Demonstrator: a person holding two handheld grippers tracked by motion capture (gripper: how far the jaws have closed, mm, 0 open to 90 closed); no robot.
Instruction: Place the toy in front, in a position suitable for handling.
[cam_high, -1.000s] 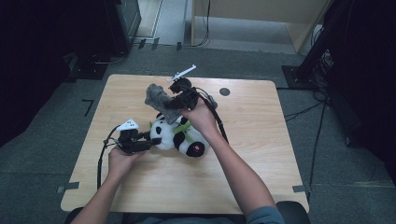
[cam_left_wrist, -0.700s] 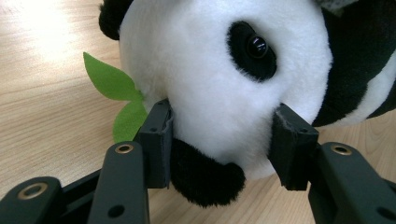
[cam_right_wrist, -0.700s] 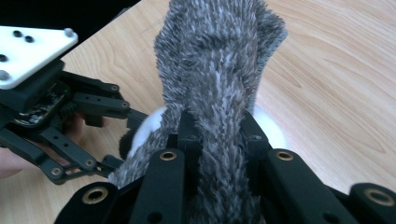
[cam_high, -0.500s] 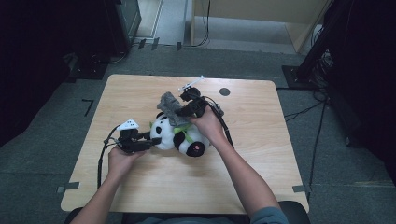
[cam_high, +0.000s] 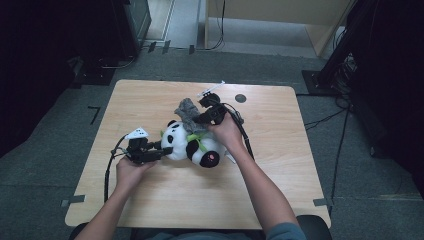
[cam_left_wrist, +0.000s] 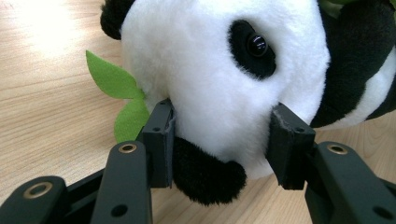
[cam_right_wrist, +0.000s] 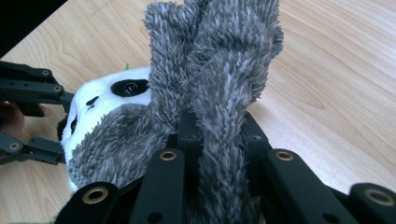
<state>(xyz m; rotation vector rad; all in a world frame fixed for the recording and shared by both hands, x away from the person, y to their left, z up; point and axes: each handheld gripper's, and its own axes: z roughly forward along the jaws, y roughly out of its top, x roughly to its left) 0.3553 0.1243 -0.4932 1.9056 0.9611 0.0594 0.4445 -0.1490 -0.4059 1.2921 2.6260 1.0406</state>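
A black-and-white panda plush (cam_high: 192, 145) with green felt leaves lies on its side in the middle of the wooden table (cam_high: 280, 190). My left gripper (cam_high: 162, 147) comes in from the left and is shut on the panda's head (cam_left_wrist: 224, 70), one pad on each side of the face, by a leaf (cam_left_wrist: 112, 77). My right gripper (cam_high: 197, 119) sits just behind the panda and is shut on a grey fuzzy fabric piece (cam_high: 187, 111). That grey piece (cam_right_wrist: 224, 60) stands up between the right gripper's (cam_right_wrist: 217, 135) jaws and drapes onto the panda's head (cam_right_wrist: 100, 100).
A small dark round mark (cam_high: 240, 98) is on the table near its far edge. Cables trail from both grippers across the wood. Dark equipment (cam_high: 125, 25) and cables stand on the floor beyond the table.
My right gripper has come down and toward the panda with the grey fuzzy piece, which now rests against the panda's head. The left gripper has kept its place on the head.
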